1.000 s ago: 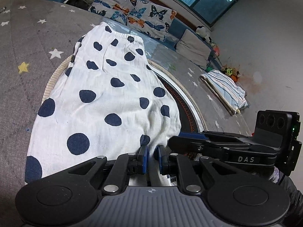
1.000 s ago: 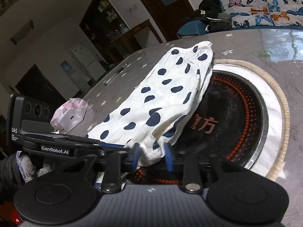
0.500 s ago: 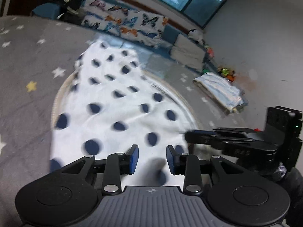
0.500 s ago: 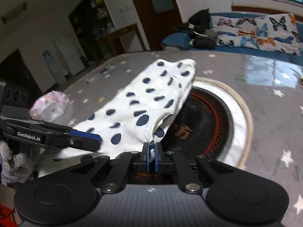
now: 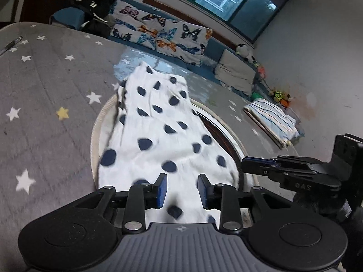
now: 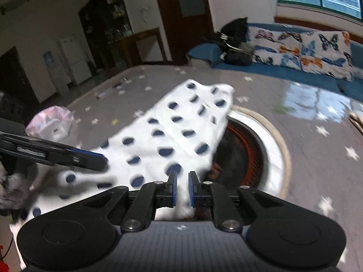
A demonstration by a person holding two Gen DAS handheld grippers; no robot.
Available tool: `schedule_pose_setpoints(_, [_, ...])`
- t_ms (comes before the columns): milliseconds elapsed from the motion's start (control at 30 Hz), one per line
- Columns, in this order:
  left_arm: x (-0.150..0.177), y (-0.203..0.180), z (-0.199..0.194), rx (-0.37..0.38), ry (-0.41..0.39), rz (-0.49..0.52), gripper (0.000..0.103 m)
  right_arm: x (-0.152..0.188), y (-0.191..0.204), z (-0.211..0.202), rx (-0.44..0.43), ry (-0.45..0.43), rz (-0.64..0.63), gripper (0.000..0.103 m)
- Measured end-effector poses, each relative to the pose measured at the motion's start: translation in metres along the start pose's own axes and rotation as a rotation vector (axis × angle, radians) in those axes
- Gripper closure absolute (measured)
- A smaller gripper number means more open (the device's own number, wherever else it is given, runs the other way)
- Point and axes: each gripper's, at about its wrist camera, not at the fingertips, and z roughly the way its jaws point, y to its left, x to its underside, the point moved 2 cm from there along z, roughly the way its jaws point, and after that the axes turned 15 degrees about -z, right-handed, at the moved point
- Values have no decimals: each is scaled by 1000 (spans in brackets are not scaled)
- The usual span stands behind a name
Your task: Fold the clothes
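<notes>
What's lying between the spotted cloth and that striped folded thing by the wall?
In the left wrist view, between the polka-dot garment and the striped folded cloth lie the round inset's rim and bare star-patterned table cover.

The near hem of the polka-dot garment [image 5: 163,145] disappears behind the left hand-held gripper [image 5: 182,190] at the bottom of the frame. In the right wrist view the garment [image 6: 172,136] is motion-blurred; its lower-left part is smeared, and the pink-white bundle [image 6: 51,122] at middle left is too soft to identify.
</notes>
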Motion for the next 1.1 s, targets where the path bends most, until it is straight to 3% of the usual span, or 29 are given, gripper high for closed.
schedule_pose_setpoints(200, [-20, 22, 19, -76, -10, -47, 74, -2, 3, 45, -27, 71, -10, 87])
schedule_pose_setpoints(367, [-26, 36, 6, -79, -37, -64, 77, 1, 4, 37, -13, 76, -27, 85])
schedule_pose_setpoints(467, [-20, 29, -9, -57, -48, -7, 77, 0, 22, 25, -39, 73, -87, 75])
schedule_pose_setpoints(700, [12, 25, -39, -23, -33, 69, 79, 4, 77, 13, -131, 80, -204, 74])
schedule_pose_setpoints(900, [35, 39, -52, -86, -44, 127, 85, 14, 107, 11, -150, 102, -259, 74])
schedule_pose_setpoints(1100, [36, 50, -69, -83, -90, 89, 88, 19, 126, 3, -155, 100, -282, 73])
